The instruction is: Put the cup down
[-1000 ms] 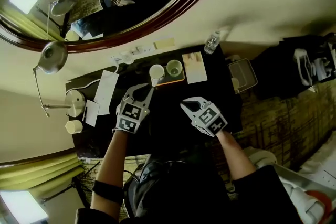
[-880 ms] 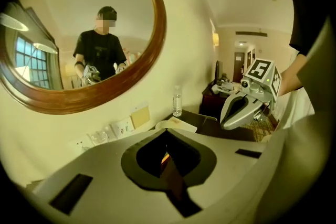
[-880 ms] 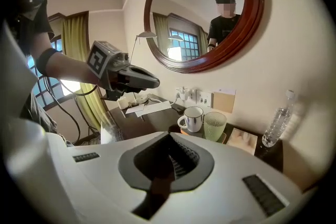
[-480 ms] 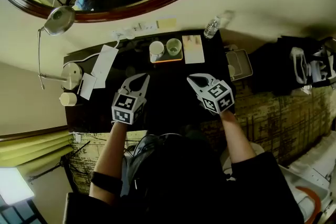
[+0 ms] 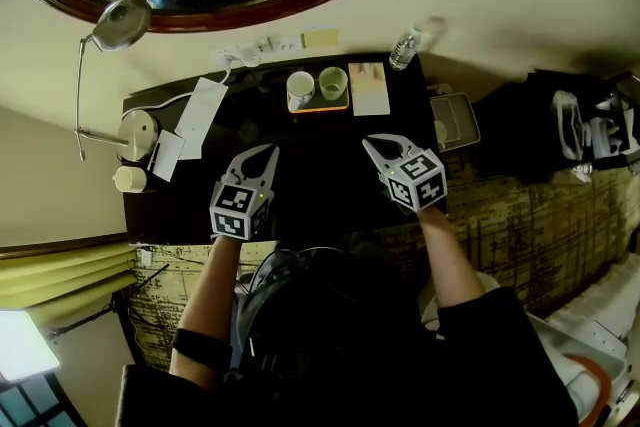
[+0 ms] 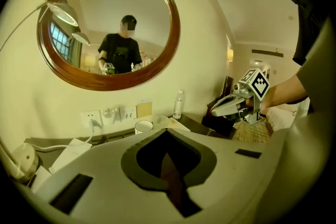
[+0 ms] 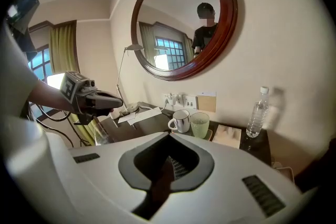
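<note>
The white cup (image 5: 299, 89) stands upright on an orange tray (image 5: 320, 107) at the far edge of the desk (image 5: 320, 180), just beside a green cup (image 5: 333, 82), as the left tool (image 5: 263, 154) and right tool (image 5: 377, 147), both closed and empty, hover well apart from it, where a careless forward sweep could topple either cup.

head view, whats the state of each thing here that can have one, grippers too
left gripper: shut, empty
right gripper: shut, empty
white mug: upright on the tray, not held
green cup: upright on the tray, beside the white mug
water bottle: upright, cap on
</note>
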`<action>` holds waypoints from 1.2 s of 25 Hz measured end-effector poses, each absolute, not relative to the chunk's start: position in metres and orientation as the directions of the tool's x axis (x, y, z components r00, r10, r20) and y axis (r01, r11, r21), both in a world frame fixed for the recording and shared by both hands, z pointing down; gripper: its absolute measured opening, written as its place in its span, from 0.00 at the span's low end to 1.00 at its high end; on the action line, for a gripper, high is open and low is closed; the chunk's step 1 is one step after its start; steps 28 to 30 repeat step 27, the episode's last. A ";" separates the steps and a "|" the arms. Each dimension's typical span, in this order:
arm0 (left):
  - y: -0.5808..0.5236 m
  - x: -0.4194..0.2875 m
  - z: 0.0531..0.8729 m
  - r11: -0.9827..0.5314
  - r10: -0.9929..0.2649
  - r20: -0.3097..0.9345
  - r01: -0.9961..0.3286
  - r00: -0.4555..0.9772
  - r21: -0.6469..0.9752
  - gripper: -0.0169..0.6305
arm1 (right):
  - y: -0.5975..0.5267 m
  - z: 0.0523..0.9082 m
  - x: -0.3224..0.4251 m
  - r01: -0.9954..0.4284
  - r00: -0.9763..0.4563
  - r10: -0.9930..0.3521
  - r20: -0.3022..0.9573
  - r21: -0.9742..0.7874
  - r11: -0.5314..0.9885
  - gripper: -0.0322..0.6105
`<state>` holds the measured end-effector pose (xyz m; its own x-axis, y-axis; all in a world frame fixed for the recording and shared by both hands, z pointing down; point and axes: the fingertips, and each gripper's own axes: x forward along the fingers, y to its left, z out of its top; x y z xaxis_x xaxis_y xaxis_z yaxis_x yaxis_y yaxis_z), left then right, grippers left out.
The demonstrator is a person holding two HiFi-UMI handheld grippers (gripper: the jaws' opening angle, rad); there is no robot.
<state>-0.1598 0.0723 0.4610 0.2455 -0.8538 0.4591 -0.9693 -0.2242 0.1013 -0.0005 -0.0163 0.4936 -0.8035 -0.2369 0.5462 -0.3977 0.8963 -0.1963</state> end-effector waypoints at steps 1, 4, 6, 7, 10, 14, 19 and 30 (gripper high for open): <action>0.073 -0.161 0.460 -0.222 -0.854 0.459 -0.970 0.244 0.102 0.03 | -0.017 0.492 0.000 -0.401 -0.802 -0.246 0.544 -0.187 0.897 0.05; 0.073 -0.164 0.458 -0.223 -0.857 0.456 -0.970 0.242 0.097 0.03 | -0.021 0.490 0.002 -0.410 -0.796 -0.271 0.541 -0.154 0.899 0.05; 0.073 -0.165 0.458 -0.225 -0.858 0.454 -0.970 0.242 0.094 0.03 | -0.023 0.490 0.002 -0.417 -0.793 -0.281 0.540 -0.146 0.897 0.05; 0.074 -0.165 0.458 -0.226 -0.857 0.453 -0.970 0.244 0.093 0.03 | -0.023 0.490 0.003 -0.421 -0.793 -0.285 0.539 -0.146 0.895 0.05; 0.074 -0.164 0.457 -0.234 -0.856 0.452 -0.968 0.251 0.095 0.03 | -0.027 0.489 0.004 -0.430 -0.789 -0.295 0.538 -0.141 0.892 0.05; 0.071 -0.168 0.457 -0.237 -0.858 0.446 -0.967 0.255 0.098 0.03 | -0.030 0.488 0.002 -0.431 -0.788 -0.298 0.539 -0.136 0.892 0.05; 0.070 -0.171 0.463 -0.238 -0.852 0.455 -0.966 0.259 0.105 0.03 | -0.031 0.489 0.001 -0.432 -0.782 -0.295 0.549 -0.136 0.892 0.05; 0.063 -0.175 0.471 -0.237 -0.848 0.460 -0.965 0.263 0.116 0.03 | -0.042 0.496 0.002 -0.435 -0.774 -0.294 0.561 -0.133 0.890 0.05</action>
